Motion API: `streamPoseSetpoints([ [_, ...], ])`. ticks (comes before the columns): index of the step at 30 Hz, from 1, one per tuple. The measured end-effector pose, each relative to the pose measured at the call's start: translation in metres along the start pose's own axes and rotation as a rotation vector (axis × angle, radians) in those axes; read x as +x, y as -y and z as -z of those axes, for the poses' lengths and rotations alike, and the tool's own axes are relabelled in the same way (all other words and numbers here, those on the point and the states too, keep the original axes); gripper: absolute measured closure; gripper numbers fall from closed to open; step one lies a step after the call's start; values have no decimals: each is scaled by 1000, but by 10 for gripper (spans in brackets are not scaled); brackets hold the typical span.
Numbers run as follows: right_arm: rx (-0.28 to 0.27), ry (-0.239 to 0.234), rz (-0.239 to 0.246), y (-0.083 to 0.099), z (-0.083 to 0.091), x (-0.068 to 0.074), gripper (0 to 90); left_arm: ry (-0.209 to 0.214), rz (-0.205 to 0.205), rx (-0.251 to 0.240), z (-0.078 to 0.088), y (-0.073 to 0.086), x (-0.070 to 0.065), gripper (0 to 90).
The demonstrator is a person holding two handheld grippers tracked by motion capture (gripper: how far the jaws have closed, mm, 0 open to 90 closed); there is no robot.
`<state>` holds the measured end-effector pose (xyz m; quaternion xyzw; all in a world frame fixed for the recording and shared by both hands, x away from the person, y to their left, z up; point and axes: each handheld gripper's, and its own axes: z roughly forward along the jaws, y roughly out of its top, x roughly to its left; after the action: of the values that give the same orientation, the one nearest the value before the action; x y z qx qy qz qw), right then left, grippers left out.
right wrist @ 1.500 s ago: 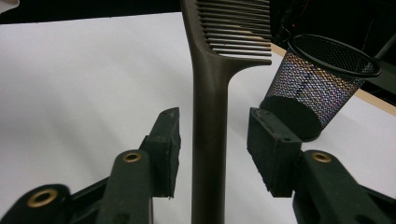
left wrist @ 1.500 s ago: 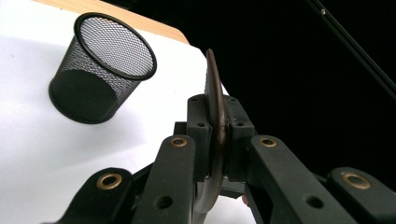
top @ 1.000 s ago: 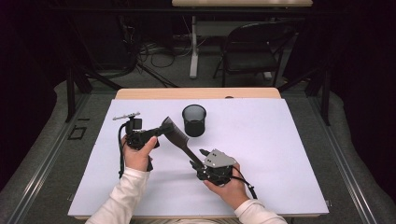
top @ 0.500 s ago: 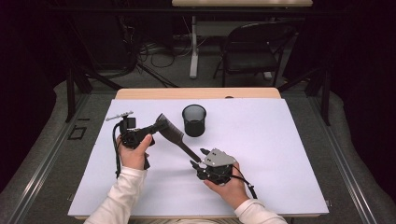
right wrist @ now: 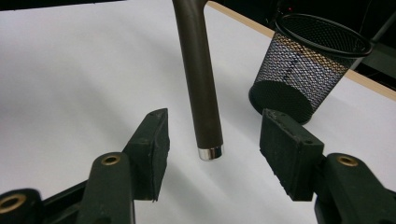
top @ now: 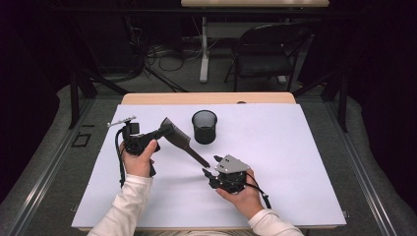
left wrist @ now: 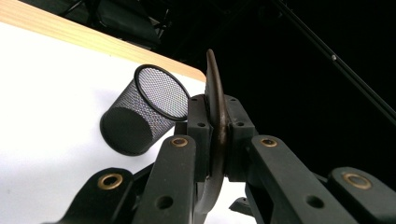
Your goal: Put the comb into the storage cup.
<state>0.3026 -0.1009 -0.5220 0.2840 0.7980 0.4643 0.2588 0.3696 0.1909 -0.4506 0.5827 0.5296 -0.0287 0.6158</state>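
Since the earlier frames, left gripper (top: 158, 133) has carried the brown brush (top: 178, 137) slightly left, clamped tight on its flat head. Right gripper (top: 210, 166) has just been opening; its pads (right wrist: 150, 140) stand apart, clear of the handle's silver tip between them. Mesh cup (top: 204, 127) stands just beyond the brush.

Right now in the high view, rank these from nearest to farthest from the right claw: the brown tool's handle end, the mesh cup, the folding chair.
1. The brown tool's handle end, just up-left of the right claw, between its open jaws.
2. The mesh cup, upright on the white table, farther back.
3. The folding chair, on the floor beyond the table's far edge.
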Motion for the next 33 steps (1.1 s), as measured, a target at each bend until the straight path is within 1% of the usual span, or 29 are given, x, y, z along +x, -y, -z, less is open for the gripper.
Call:
streamPoseSetpoints([
  [2,10,8,6,0,0,-2,414,0,0,1,0,-1,1,839],
  [5,28,5,-3,1,-1,-6,387,4,6,-5,1,-3,2,839],
  [8,41,12,-36,2,0,-10,380,6,11,-13,2,-4,3,839],
  [9,37,16,-50,3,2,-12,380,7,8,-14,3,-5,3,839],
  [10,29,20,-60,4,3,-13,375,8,13,-20,3,-6,3,839],
  [14,19,25,-86,4,7,-20,314,12,12,-30,6,-9,4,839],
  [16,12,14,-101,5,9,-24,255,14,13,-37,8,-10,5,839],
  [20,-1,8,-135,6,11,-30,213,15,16,-50,11,-12,4,839],
  [22,-8,6,-153,6,13,-32,211,17,16,-50,12,-13,4,839],
  [26,-3,21,-157,5,14,-36,188,13,17,-59,15,-14,4,839],
  [31,1,29,-164,5,15,-38,152,14,18,-64,17,-15,3,839],
  [33,3,27,-168,5,15,-38,152,15,15,-65,17,-15,2,839],
])
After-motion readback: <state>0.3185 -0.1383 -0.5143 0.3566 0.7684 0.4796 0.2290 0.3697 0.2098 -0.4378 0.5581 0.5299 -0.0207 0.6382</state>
